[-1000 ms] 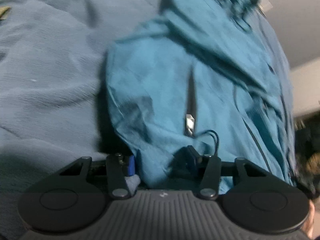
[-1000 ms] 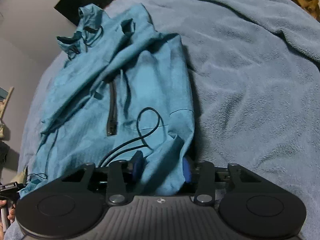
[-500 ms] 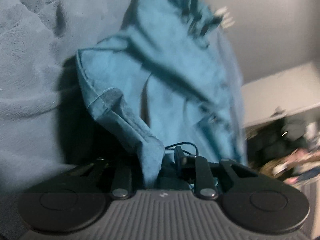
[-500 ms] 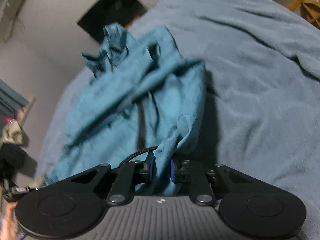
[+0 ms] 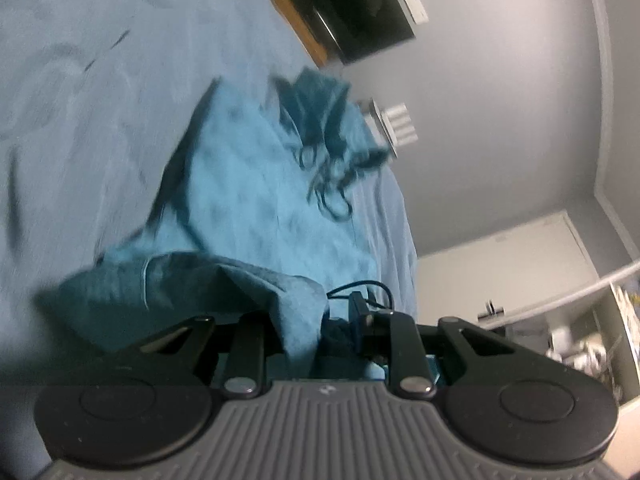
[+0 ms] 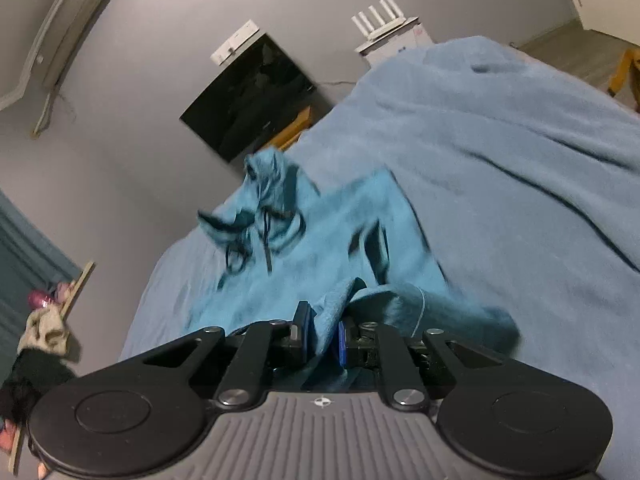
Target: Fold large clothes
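Jaws of left gripper [image 5: 316, 336] and right gripper [image 6: 322, 340] clamped on teal cloth jacket [image 6: 320, 256]; best carried level, laid evenly across blue fleece blanket [image 6: 500, 160].

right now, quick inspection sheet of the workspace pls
Surface: blue blanket over the bed, creased.
Job's things: teal jacket, near edge lifted, far end with its drawstrings on the blanket.
Clutter: nothing seen on the bed.
Grippers: left gripper and right gripper each shut on the jacket's edge.
Cables: thin black cord looped by the left gripper.
Surroundings: grey wall, dark TV, white router.
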Demonstrator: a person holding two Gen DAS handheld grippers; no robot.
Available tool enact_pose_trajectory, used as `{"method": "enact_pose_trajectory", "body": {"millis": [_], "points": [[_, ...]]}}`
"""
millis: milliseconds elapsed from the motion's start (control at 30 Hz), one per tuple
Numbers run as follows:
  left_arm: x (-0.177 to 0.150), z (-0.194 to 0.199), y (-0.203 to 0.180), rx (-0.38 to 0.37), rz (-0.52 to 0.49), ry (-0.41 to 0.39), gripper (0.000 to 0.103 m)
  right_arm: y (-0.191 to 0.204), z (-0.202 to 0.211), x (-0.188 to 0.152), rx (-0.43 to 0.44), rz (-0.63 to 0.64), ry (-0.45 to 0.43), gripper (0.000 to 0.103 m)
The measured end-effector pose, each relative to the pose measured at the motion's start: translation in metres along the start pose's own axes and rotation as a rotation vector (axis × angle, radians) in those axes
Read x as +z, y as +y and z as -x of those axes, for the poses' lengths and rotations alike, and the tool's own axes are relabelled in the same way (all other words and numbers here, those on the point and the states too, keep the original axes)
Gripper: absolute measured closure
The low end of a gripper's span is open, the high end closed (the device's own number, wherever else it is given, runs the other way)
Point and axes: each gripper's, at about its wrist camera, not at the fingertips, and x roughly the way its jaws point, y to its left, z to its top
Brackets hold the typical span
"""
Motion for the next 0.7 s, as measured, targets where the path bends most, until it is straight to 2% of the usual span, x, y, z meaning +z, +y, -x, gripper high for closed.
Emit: {"method": "enact_pose_trajectory", "body": {"millis": [167, 333, 467, 533, 567, 600, 633, 667, 700], "points": [[0.049, -0.045, 0.004, 0.071, 0.004, -0.052, 0.084, 0.018, -0.061, 0.042, -0.076, 0.012, -0.034, 0.089], [0.095, -0.092, 0.008, 0.113, 0.015, -0.123, 0.084, 0.037, -0.126, 0.064, -0.185, 0.073, -0.086, 0.089], [0.115, -0.121, 0.012, 0.149, 0.028, -0.186, 0.083, 0.041, -0.17, 0.075, -0.248, 0.065, -0.146, 0.088], [0.119, -0.135, 0.017, 0.202, 0.034, -0.186, 0.073, 0.042, -0.193, 0.072, -0.294, 0.097, -0.166, 0.085], [0.121, -0.14, 0.019, 0.237, 0.032, -0.182, 0.064, 0.041, -0.205, 0.07, -0.318, 0.104, -0.167, 0.082], [0.121, -0.143, 0.02, 0.261, 0.028, -0.188, 0.047, 0.038, -0.213, 0.066, -0.329, 0.102, -0.167, 0.078], [0.122, -0.143, 0.021, 0.269, 0.026, -0.203, 0.037, 0.036, -0.217, 0.062, -0.333, 0.097, -0.172, 0.071], [0.123, -0.14, 0.024, 0.269, 0.029, -0.228, 0.016, 0.033, -0.221, 0.058, -0.337, 0.09, -0.184, 0.057], [0.122, -0.137, 0.027, 0.266, 0.034, -0.259, 0.004, 0.031, -0.221, 0.052, -0.346, 0.093, -0.206, 0.051]]}}
